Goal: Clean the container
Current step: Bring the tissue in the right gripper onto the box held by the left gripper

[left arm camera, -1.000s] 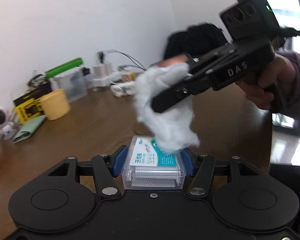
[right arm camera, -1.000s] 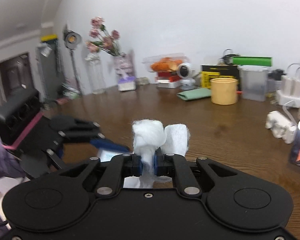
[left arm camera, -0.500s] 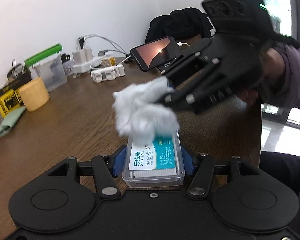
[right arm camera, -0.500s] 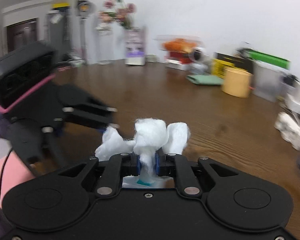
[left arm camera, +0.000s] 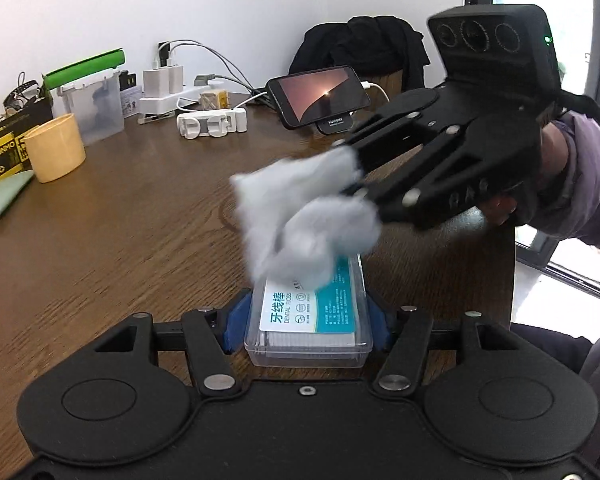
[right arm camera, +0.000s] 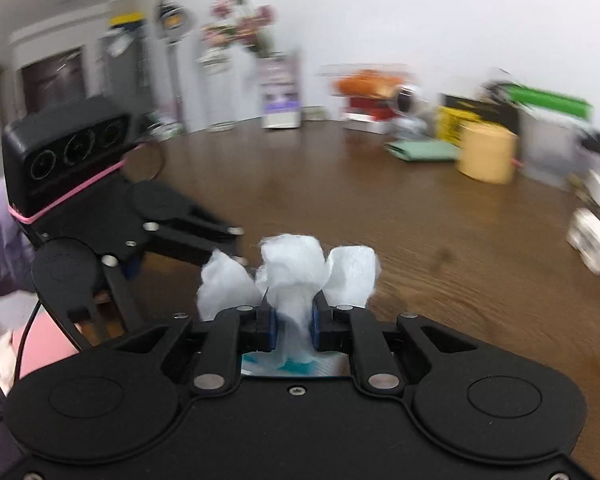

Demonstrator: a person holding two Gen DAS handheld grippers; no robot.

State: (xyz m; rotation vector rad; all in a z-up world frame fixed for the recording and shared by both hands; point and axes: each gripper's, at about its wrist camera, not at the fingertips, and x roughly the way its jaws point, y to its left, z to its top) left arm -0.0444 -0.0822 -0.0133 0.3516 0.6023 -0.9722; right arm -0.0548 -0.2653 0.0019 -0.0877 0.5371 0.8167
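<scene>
While the clear plastic container (left arm camera: 309, 320) of dental floss picks sits clamped between the blue pads of the left gripper (left arm camera: 306, 320), held above the wooden table (left arm camera: 120, 232), the white wad of tissue (left arm camera: 300, 216) rests on the far end of its labelled lid. The right gripper (left arm camera: 352, 184) has its jaws squeezed together on that wad, reaching in from the right of the left gripper's view.

A second ago the wad hung lower and closer to the left gripper, covering the lid's near-right part and the right gripper came in from higher up; now it has slid toward the lid's far end, so more of the white and teal label shows. The left gripper has also turned, so that a phone on a stand (left arm camera: 319, 96) and a dark garment (left arm camera: 360, 48) behind it have come into sight beyond the fingers, and the yellow cup (left arm camera: 55, 148) has shifted toward the left edge.

In the right wrist view the wad (right arm camera: 292, 276) bulges out past the pads (right arm camera: 269, 328) and hides nearly all of the container; only a sliver of teal label (right arm camera: 288, 364) shows beneath the jaws. The left gripper (right arm camera: 220, 248) appears to the left there, its fingertips hidden behind the wad. That whole view is smeared with motion, so the objects along the far wall are hard to make out. The far edge of the lid is covered by tissue in the left view.
</scene>
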